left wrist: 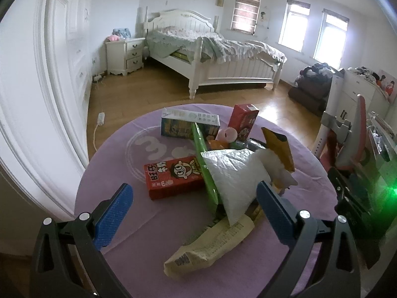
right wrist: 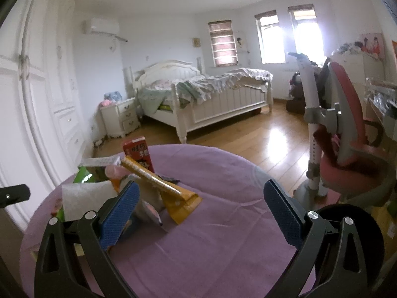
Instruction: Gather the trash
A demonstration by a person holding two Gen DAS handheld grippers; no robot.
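Trash, one heap, lies at the middle of the round purple worktop (left wrist: 119, 218). Listed left to right in my left wrist view:

- Red milk carton (left wrist: 173, 177), flat on its side, long axis across the view. Stiff, probably empty and light; I would take it across its narrow faces.
- Blue-and-white carton (left wrist: 189, 124), behind it, also lying crosswise.
- Green wrapper (left wrist: 206, 168), long and thin, running from far to near. Slick film, likely to slip.
- Cream wrapper (left wrist: 211, 245), nearest me, limp, long axis slanting from near left to far right.
- White tissue (left wrist: 235, 173), crumpled on top of the heap; soft, weightless, best pinched at a fold.
- Second red carton (left wrist: 243, 121), upright at the far side.
- Gold wrapper (left wrist: 279, 149), propped up at a tilt; in the right wrist view its long axis runs from far left to near right.

My left gripper (left wrist: 194, 203) has its jaws spread wide around the heap's near end, holding nothing. My right gripper (right wrist: 201, 203) is likewise agape and empty, with the gold wrapper between its fingers.
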